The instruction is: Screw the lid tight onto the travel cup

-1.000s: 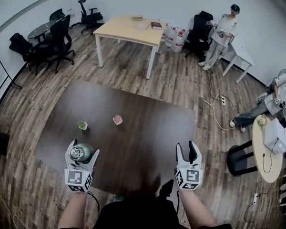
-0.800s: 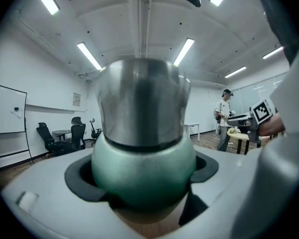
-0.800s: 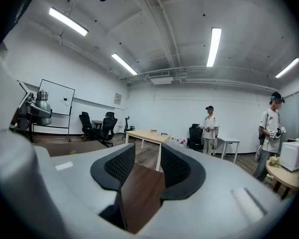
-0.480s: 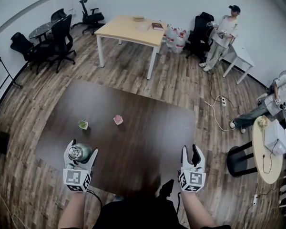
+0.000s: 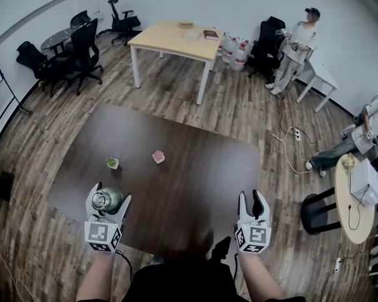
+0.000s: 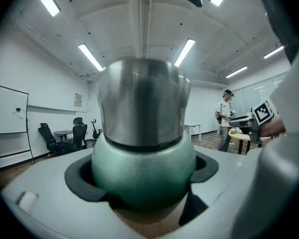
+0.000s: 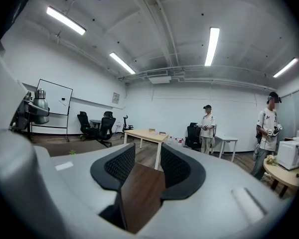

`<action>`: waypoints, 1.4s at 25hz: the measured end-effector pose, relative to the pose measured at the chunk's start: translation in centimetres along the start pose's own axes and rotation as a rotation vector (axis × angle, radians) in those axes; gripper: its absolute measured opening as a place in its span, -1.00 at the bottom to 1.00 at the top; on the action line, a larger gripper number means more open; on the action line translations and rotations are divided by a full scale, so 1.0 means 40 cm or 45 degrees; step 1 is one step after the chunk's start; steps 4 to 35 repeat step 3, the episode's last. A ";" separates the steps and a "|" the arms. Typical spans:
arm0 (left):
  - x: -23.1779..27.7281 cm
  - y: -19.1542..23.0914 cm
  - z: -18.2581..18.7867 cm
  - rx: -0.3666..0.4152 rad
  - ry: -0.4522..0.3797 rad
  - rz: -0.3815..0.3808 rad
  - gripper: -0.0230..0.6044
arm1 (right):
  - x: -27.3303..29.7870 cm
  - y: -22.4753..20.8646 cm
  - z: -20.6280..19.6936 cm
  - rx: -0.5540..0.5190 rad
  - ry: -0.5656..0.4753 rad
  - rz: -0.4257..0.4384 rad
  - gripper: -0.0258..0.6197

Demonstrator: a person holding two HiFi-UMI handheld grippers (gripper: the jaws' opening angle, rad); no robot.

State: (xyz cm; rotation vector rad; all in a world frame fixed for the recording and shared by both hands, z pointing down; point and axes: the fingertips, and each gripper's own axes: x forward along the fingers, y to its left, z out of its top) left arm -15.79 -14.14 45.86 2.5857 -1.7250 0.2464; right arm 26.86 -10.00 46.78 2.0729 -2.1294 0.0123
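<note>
Gripping the green round-bodied metal travel cup [image 6: 144,178] by its bulge, the left claw [image 5: 109,197] is pressing both pads on it and holding it upright at the near left part of the dark brown rectangular surface [image 5: 176,137]. Can't tell if it is resting there. The brushed-steel cylindrical lid [image 6: 142,103] is sitting on the cup's top and looking square. The right claw [image 7: 142,166] is hanging well apart at the near right. Its jaws have just been closing, are standing narrowly apart, and have nothing between them.

Judging the step: the right claw is needing to reopen wider than the lid and take the steel wall squarely. Then it should be twisting about the cup's axis while the left is keeping the body from spinning. Smooth steel is likely slipping, so short turns with regrips are looking safer.

Counting: one cup, one lid, two claws. Farther out, one small green thing [image 5: 112,163] and one small pink thing [image 5: 158,156] are lying near each other.
</note>
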 end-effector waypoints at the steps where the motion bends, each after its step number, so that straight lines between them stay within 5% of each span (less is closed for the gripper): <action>1: -0.001 0.001 0.000 0.000 -0.001 0.000 0.38 | -0.001 0.001 0.001 0.000 -0.002 0.001 -0.39; 35: -0.004 0.004 -0.001 -0.001 -0.001 0.002 0.38 | -0.003 0.003 0.004 -0.001 -0.007 0.003 -0.39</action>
